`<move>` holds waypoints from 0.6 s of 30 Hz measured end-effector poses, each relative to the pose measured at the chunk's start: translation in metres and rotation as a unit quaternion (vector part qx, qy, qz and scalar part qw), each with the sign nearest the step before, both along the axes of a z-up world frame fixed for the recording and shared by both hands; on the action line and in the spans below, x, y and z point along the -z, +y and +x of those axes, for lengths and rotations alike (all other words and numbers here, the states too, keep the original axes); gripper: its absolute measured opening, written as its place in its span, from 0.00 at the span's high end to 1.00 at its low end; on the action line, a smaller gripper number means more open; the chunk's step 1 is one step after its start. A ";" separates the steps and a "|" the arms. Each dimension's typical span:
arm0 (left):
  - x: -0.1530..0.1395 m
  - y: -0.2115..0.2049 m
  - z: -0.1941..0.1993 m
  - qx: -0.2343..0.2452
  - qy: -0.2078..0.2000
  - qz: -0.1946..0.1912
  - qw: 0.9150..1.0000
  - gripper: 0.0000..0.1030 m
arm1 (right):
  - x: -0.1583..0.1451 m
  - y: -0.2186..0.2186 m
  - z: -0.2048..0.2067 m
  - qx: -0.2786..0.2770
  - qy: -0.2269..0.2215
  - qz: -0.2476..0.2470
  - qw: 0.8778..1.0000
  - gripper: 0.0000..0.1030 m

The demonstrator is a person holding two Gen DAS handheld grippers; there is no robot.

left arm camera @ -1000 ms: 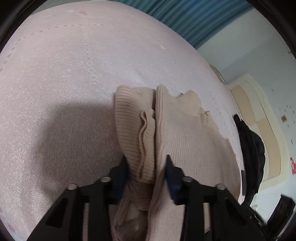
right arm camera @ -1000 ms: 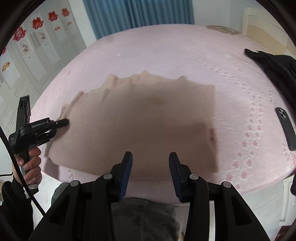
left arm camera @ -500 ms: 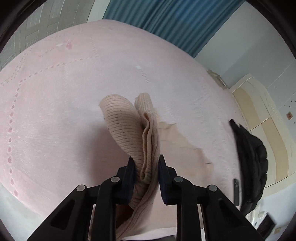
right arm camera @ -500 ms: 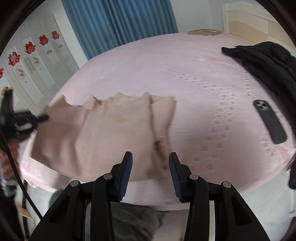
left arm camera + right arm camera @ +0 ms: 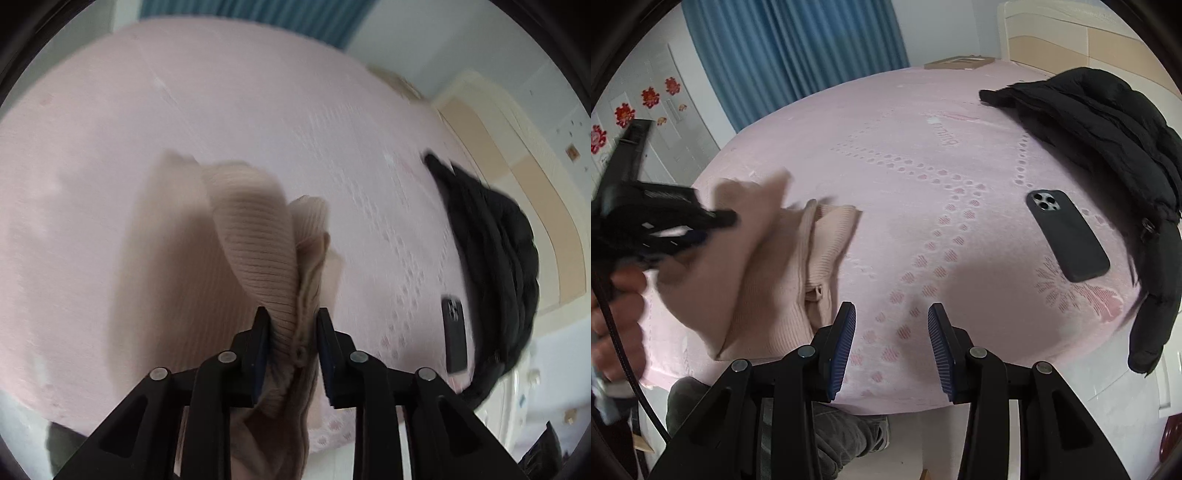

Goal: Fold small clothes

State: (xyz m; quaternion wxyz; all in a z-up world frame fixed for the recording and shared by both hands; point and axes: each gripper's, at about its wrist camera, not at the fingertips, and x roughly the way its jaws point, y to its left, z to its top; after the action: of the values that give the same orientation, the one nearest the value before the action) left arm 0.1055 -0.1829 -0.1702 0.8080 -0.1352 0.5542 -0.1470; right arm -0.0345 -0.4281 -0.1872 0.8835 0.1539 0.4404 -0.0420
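Note:
A beige ribbed knit garment (image 5: pixel 255 236) lies partly on the pink bed (image 5: pixel 258 96). My left gripper (image 5: pixel 290 325) is shut on a bunched edge of it and holds that edge lifted above the rest. In the right wrist view the garment (image 5: pixel 764 258) is at the left, folded over itself, with the left gripper (image 5: pixel 716 221) pinching it from the left. My right gripper (image 5: pixel 892 328) is open and empty over the bed's front edge, to the right of the garment.
A black jacket (image 5: pixel 1108 122) lies at the right side of the bed, also in the left wrist view (image 5: pixel 491 251). A dark phone (image 5: pixel 1067 236) lies beside it on the bed. Blue curtains (image 5: pixel 790 48) hang behind.
My left gripper has carried the garment's edge to the right, over the rest of the garment. The right gripper has swung right, away from the garment, and stays open.

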 end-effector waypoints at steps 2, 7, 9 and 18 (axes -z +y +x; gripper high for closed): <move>0.007 0.001 0.003 0.016 0.025 -0.056 0.998 0.78 | 0.001 0.000 -0.002 -0.004 -0.002 0.012 1.000 0.60; -0.019 0.036 0.003 -0.003 -0.027 -0.030 0.999 0.61 | 0.003 0.009 0.007 -0.030 -0.024 0.074 0.997 0.60; -0.028 0.059 0.002 -0.012 -0.048 -0.011 0.999 0.56 | 0.000 0.017 0.014 -0.047 -0.043 0.114 0.991 0.57; -0.007 0.141 -0.019 -0.034 -0.033 0.029 0.998 0.52 | 0.024 0.080 0.084 -0.072 -0.026 0.142 0.987 0.74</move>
State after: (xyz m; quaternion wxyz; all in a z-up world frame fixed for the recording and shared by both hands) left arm 0.0864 -0.0422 -0.1627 0.8340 -0.1256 0.5263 -0.1082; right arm 0.0498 -0.3483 -0.2111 0.8644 0.2468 0.4289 0.0892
